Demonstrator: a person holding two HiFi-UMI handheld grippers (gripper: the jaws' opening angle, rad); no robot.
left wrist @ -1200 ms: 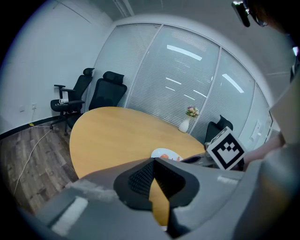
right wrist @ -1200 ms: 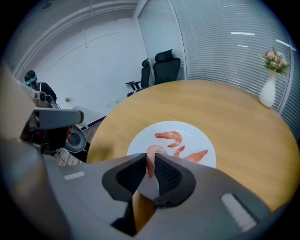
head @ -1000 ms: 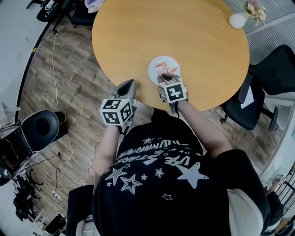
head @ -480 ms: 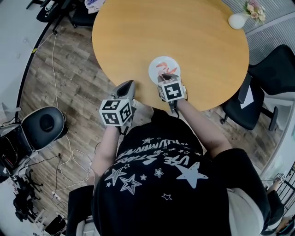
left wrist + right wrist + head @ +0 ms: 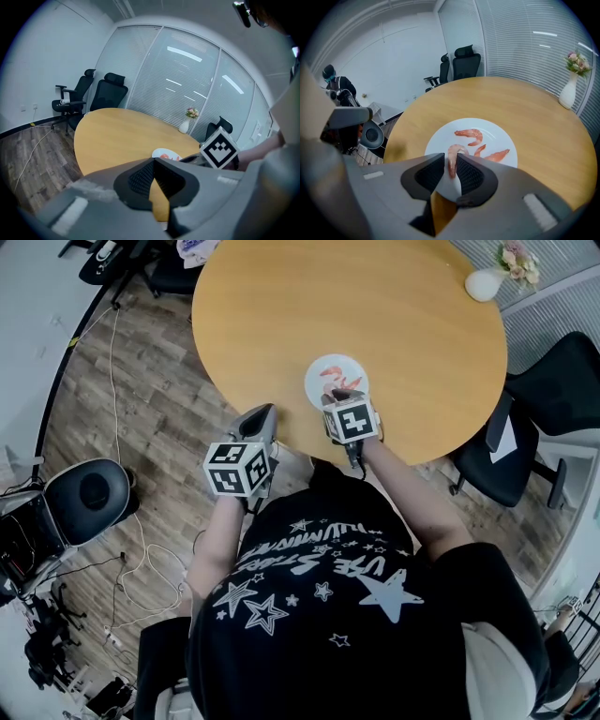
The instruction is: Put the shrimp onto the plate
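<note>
A white plate sits near the front edge of the round wooden table. Two pink shrimp lie on it, one curled and one straight, with a smaller piece between them. My right gripper hangs over the plate's near rim, shut on another shrimp that stands up between its pads. My left gripper is at the table's front-left edge, jaws shut and holding nothing. The plate shows beyond it.
A white vase with flowers stands at the table's far right. Black office chairs ring the table. A round black stool and cables lie on the wood floor at left. A person stands far off.
</note>
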